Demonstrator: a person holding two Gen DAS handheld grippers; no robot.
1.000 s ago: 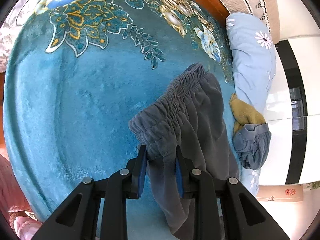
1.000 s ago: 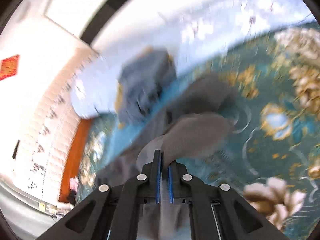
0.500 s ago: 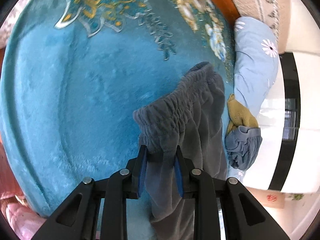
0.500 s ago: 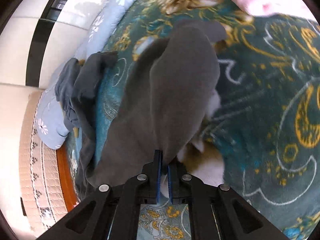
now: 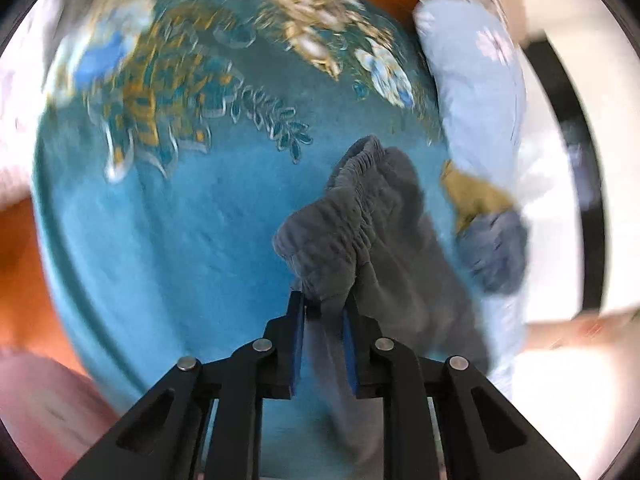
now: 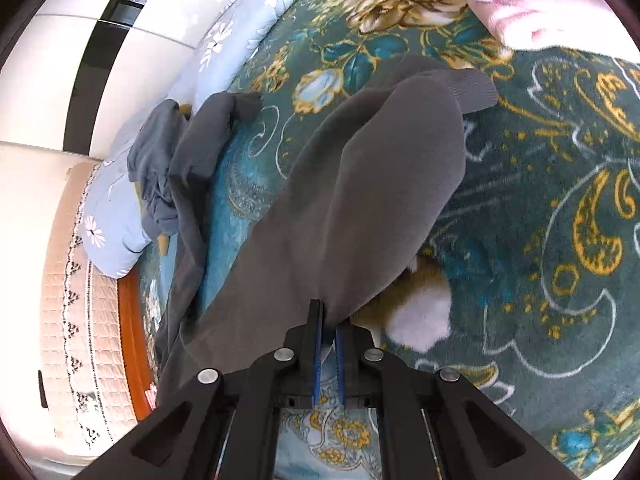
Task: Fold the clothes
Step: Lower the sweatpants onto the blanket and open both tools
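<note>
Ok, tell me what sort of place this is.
Most likely a bedroom: a plush teal blanket with gold flowers covers a bed, a pale blue daisy-print pillow lies at its edge, beside a quilted cream headboard.

one grey trousers (image 6: 360, 184), one blanket (image 6: 540, 208), one pillow (image 5: 480, 92), two hand-held grippers.

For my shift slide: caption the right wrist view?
Right tongs pinch grey trousers draped across a patterned blanket.

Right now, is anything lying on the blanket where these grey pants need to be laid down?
Nothing visible does. The blue blanket beside the grey pants is bare; the small clothes pile sits off by the pillow.
</note>
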